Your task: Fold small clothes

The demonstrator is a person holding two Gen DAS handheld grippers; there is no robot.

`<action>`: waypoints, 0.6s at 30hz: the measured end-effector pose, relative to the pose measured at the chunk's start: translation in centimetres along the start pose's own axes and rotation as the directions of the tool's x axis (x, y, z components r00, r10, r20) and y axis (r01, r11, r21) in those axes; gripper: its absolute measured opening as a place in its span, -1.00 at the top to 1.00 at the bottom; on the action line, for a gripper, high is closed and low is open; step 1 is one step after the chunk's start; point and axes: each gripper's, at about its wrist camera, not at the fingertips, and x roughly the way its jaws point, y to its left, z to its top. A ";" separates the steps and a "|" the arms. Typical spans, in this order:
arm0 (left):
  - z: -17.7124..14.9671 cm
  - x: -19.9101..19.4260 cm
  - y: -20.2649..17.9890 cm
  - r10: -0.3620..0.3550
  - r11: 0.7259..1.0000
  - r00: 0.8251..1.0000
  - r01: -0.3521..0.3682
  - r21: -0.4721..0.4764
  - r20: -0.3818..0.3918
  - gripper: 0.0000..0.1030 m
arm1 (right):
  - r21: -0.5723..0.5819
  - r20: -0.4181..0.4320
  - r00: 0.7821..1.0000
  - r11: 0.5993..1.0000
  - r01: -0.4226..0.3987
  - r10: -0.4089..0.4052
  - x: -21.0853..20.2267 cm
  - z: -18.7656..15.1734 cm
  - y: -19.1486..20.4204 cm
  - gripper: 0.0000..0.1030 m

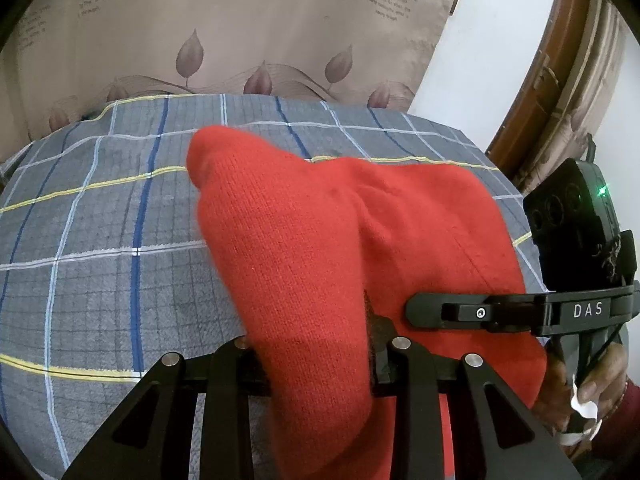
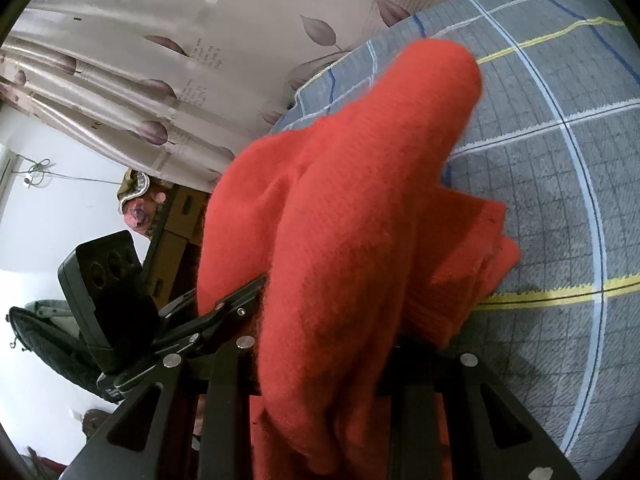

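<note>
Both the left gripper and right gripper clamp the red knit garment over the checked bed. Folding appears mid-way: fabric is raised and bunched, not yet laid flat.

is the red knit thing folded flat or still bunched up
Bunched up: the red knit garment rises in a peaked hump off the plaid sheet, clamped in both grippers.

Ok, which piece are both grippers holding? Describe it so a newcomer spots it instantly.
Start at the grey plaid bedsheet below the leaf-print curtain. The red knit garment lies draped on it, gripped by the left gripper and right gripper. It is the only bright, solid-coloured, fuzzy thing there.
</note>
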 end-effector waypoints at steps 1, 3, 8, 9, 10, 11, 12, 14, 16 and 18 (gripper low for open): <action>0.0 0.1 0.1 -0.001 1.000 1.000 0.001 0.001 -0.001 0.39 | 0.001 -0.001 1.000 1.000 -0.001 0.001 0.0 0.0 -0.1 0.49; -0.1 0.2 0.2 -0.003 1.000 1.000 0.003 0.001 -0.003 0.39 | 0.007 -0.004 1.000 1.000 -0.002 0.002 0.0 -0.2 -0.3 0.49; -0.6 0.8 0.3 -0.011 1.000 1.000 0.011 -0.003 -0.015 0.38 | 0.020 -0.011 1.000 1.000 0.001 0.000 0.4 -0.3 -0.8 0.49; -0.7 1.0 0.3 -0.012 1.000 1.000 0.012 -0.001 -0.014 0.37 | 0.020 -0.011 1.000 1.000 0.002 -0.002 0.4 -0.4 -0.9 0.49; -0.8 1.1 0.3 -0.013 1.000 1.000 0.013 0.001 -0.014 0.36 | 0.015 -0.011 1.000 1.000 0.007 -0.006 0.5 -0.4 -1.1 0.49; -0.9 1.3 0.4 -0.012 1.000 1.000 0.012 0.003 -0.014 0.34 | 0.006 -0.012 1.000 1.000 0.014 -0.014 0.5 -0.5 -1.2 0.49; -1.0 1.5 0.4 -0.010 1.000 1.000 0.010 0.003 -0.013 0.32 | -0.003 -0.013 1.000 1.000 0.020 -0.020 0.6 -0.6 -1.3 0.49; -1.4 1.8 0.5 0.005 1.000 1.000 -0.005 0.005 -0.001 0.20 | -0.027 -0.018 0.999 0.999 0.029 -0.029 0.8 -0.7 -1.5 0.49; -1.7 1.9 0.7 0.013 1.000 1.000 -0.013 0.004 0.015 0.11 | -0.036 -0.022 0.999 0.999 0.035 -0.036 0.9 -0.7 -2.1 0.47; -2.1 1.9 0.9 0.034 0.999 0.999 -0.034 -0.001 0.034 0.00 | -0.060 -0.029 0.999 0.998 0.034 -0.036 0.8 -0.8 -2.5 0.45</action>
